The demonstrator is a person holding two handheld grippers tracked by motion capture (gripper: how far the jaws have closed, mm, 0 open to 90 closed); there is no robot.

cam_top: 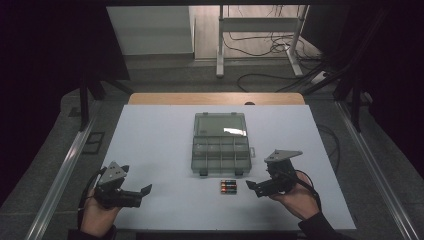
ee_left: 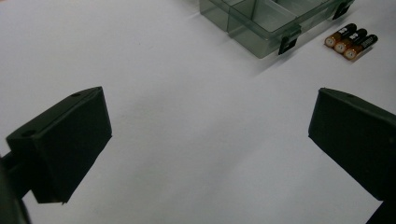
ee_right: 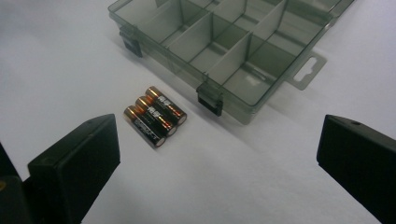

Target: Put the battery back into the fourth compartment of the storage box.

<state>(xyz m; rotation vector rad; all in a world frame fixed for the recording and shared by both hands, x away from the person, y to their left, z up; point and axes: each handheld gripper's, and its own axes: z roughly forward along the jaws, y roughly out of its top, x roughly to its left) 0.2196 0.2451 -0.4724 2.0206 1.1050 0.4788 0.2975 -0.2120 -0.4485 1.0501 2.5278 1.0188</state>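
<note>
**Open Organizer Box and Three Batteries Between Two Idle Grippers**

White sheeting covers the table, which fills the middle of the high view; a strip of bare wood shows along its far edge, and beyond it, at the top of the frame, lie a dim floor, tangled cables and a white metal stand.

At the centre of the high view sits a smoky translucent organizer box, its lid laid open toward the top of the frame and its divided tray nearer the bottom. In the right gripper view the tray's compartments look empty, with two dark latches on its near wall.

Just below the box in the high view, apart from it, lie three batteries side by side, touching one another, black with copper-coloured ends. In the right gripper view they rest left of centre, just ahead of the left-hand jaw; in the left gripper view they appear at the upper right.

The left gripper is held at the lower left of the high view, jaws spread wide over bare white surface, gripping nothing. The right gripper sits at the lower right, just beside the batteries, pointing toward them, its jaws likewise wide apart and empty.
</note>
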